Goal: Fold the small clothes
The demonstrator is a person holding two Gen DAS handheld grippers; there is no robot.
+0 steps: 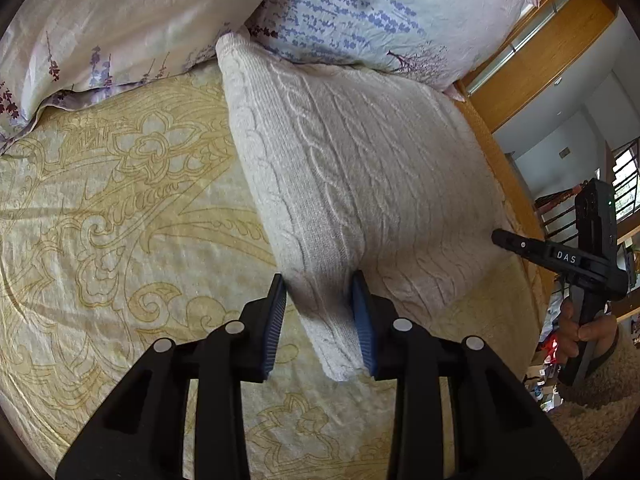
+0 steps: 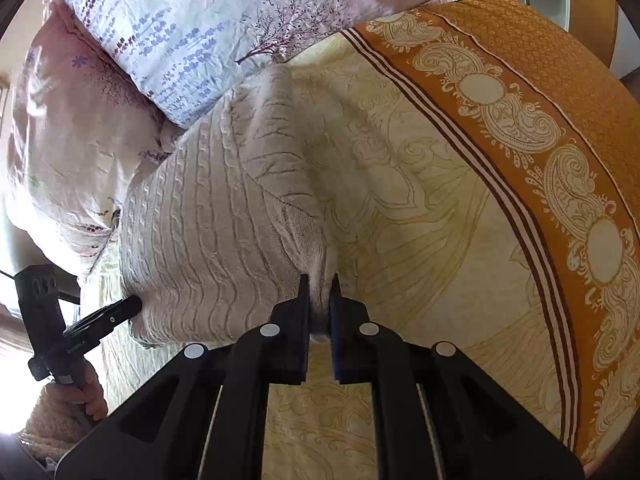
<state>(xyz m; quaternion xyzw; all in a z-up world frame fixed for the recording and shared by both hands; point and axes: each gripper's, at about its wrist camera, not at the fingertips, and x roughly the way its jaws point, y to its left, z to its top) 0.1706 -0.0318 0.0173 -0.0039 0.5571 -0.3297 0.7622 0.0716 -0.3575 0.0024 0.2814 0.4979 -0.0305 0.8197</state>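
A white cable-knit sweater (image 1: 360,168) lies on the cream patterned bedspread (image 1: 120,208), its far end against the pillows. My left gripper (image 1: 320,300) is closed on the sweater's near left corner, with knit bunched between the blue pads. My right gripper (image 2: 320,292) is shut on the sweater's (image 2: 224,224) near right corner, which is pinched tightly and lifted into a ridge. Each gripper shows in the other's view: the right one (image 1: 500,238) at the sweater's right edge, the left one (image 2: 134,304) at its left edge.
Two floral pillows (image 1: 380,12) (image 1: 120,24) lie at the head of the bed. An orange paisley border (image 2: 540,140) runs along the bedspread's right side. A wooden bed frame (image 1: 540,48) and the room beyond lie to the right.
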